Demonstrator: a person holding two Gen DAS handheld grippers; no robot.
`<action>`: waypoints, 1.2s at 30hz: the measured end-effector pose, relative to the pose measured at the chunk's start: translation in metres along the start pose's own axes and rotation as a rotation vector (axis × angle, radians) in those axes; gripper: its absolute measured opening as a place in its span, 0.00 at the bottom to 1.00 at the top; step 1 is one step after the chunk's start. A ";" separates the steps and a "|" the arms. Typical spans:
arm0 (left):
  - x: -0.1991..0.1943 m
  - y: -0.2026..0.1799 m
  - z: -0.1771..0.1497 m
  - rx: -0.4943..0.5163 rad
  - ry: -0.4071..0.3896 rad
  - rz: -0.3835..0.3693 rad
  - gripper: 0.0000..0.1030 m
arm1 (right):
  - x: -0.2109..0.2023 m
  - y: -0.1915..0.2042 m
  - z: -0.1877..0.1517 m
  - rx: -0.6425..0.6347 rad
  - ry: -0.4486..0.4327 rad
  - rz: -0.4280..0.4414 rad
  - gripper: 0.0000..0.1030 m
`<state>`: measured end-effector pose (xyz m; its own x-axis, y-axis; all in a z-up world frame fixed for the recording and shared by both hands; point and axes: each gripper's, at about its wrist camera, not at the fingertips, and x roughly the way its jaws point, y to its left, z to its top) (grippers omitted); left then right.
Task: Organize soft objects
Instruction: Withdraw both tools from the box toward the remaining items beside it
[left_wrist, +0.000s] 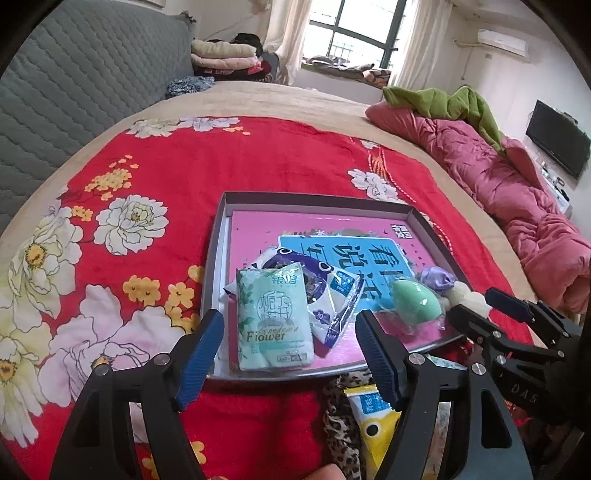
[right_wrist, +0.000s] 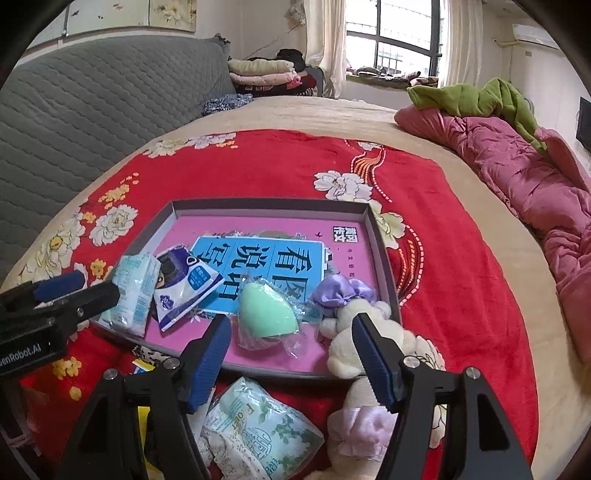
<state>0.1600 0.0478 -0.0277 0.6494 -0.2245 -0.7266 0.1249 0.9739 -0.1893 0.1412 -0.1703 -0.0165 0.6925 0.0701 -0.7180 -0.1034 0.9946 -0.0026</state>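
A grey tray (left_wrist: 218, 254) (right_wrist: 380, 236) with a pink and blue book lies on the red floral blanket. In it are a green "Flower" tissue pack (left_wrist: 275, 317) (right_wrist: 135, 291), a white and purple pack (left_wrist: 332, 291) (right_wrist: 184, 284), a green egg-shaped sponge (left_wrist: 415, 302) (right_wrist: 267, 314) and a purple bow (left_wrist: 437, 278) (right_wrist: 343, 291). A cream plush toy (right_wrist: 364, 332) lies over the tray's near right rim. My left gripper (left_wrist: 290, 354) is open just before the green pack. My right gripper (right_wrist: 290, 358) is open and empty above the tray's near edge.
A second tissue pack (right_wrist: 255, 428), a yellow pack (left_wrist: 373, 417) and a leopard-print cloth (left_wrist: 343, 424) lie on the blanket before the tray. A pink quilt (left_wrist: 517, 206) with a green cloth (left_wrist: 443, 103) lies right. A grey headboard (left_wrist: 74, 85) stands left.
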 end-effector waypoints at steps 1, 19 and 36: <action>-0.003 -0.001 -0.001 0.001 -0.005 0.005 0.73 | -0.001 -0.001 0.000 0.000 -0.002 0.003 0.66; -0.051 -0.007 -0.011 -0.054 -0.039 0.036 0.73 | -0.039 -0.037 0.002 0.048 -0.080 0.043 0.67; -0.104 -0.032 -0.008 -0.049 -0.084 0.030 0.74 | -0.097 -0.062 0.010 0.070 -0.194 0.057 0.68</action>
<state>0.0822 0.0397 0.0490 0.7134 -0.1894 -0.6747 0.0687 0.9771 -0.2016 0.0873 -0.2381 0.0601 0.8123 0.1331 -0.5678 -0.1015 0.9910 0.0872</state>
